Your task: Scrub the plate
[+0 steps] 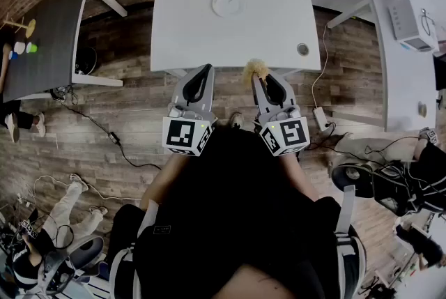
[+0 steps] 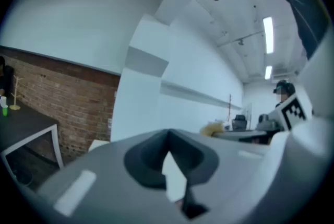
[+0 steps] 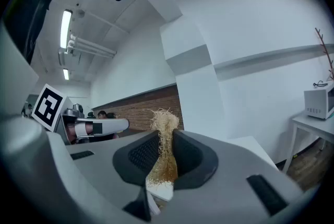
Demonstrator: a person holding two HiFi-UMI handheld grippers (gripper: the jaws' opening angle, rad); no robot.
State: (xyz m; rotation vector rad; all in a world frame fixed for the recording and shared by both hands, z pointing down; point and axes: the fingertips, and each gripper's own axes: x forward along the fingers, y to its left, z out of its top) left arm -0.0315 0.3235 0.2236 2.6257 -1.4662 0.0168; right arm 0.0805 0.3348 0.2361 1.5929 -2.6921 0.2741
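A small white plate point(image 1: 227, 4) lies at the far middle of the white table point(image 1: 181, 33), seen only in the head view. Both grippers are held up in front of the person's body, short of the table's near edge. My right gripper point(image 1: 259, 76) is shut on a straw-coloured fibre scrubber point(image 1: 256, 68). In the right gripper view the scrubber point(image 3: 166, 139) stands up between the jaws of the right gripper point(image 3: 166, 145). My left gripper point(image 1: 203, 70) has its jaws together with nothing in them, and in its own view the left gripper point(image 2: 168, 138) points at the walls and ceiling.
A small round object point(image 1: 302, 49) sits near the white table's front right corner. A dark table point(image 1: 49, 33) stands at the left, and another white table point(image 1: 401, 74) with a white appliance point(image 1: 411, 22) at the right. Cables and a power strip point(image 1: 322, 116) lie on the wooden floor. Seated people are at the lower left.
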